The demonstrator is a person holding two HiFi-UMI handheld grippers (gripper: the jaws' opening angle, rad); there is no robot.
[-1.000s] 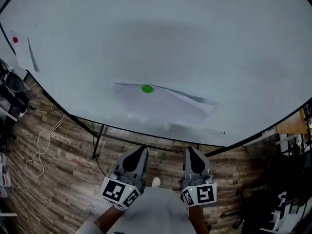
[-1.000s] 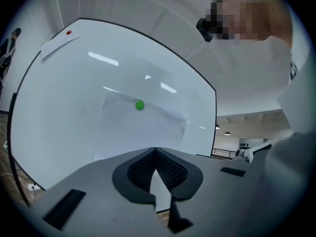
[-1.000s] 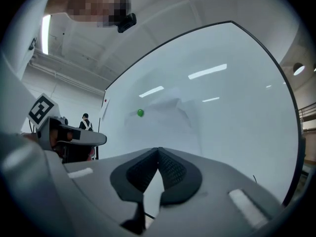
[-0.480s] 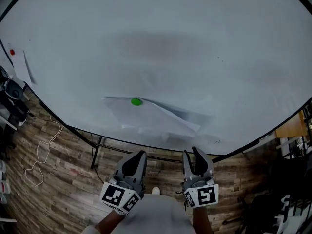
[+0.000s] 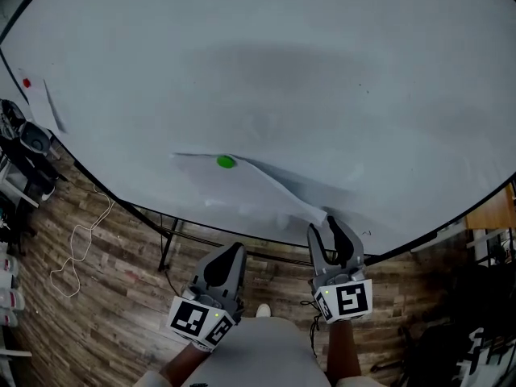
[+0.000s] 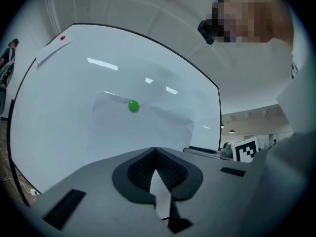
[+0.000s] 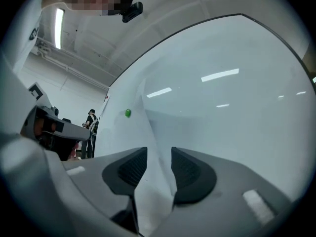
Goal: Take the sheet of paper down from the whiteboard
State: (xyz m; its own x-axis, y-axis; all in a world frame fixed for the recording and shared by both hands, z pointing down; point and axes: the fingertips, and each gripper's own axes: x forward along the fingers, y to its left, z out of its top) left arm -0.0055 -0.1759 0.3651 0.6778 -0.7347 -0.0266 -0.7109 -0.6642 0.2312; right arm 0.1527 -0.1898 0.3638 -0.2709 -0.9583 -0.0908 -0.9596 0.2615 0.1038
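Note:
A white sheet of paper (image 5: 250, 188) hangs on the whiteboard (image 5: 282, 71), pinned near its top by a green magnet (image 5: 226, 162). Its lower right corner stands off the board. My right gripper (image 5: 329, 226) is at that corner with its jaws opening. In the right gripper view the paper (image 7: 148, 132) runs between the parted pads of the right gripper (image 7: 159, 154), with the magnet (image 7: 128, 113) beyond. My left gripper (image 5: 232, 252) is shut on nothing, below the sheet and off the board. The left gripper view shows the left gripper (image 6: 155, 152) shut, with the paper (image 6: 143, 125) and the magnet (image 6: 133, 106) ahead.
A red magnet (image 5: 27, 83) holds another sheet at the board's far left. The board's stand legs (image 5: 169, 244) rise from a wooden floor with a white cable (image 5: 76, 244). Dark equipment (image 5: 32, 139) stands at the left. A person (image 7: 91, 117) stands far off.
My right gripper has moved up to the paper's lower right corner and its jaws have parted around it. The left gripper has hardly moved.

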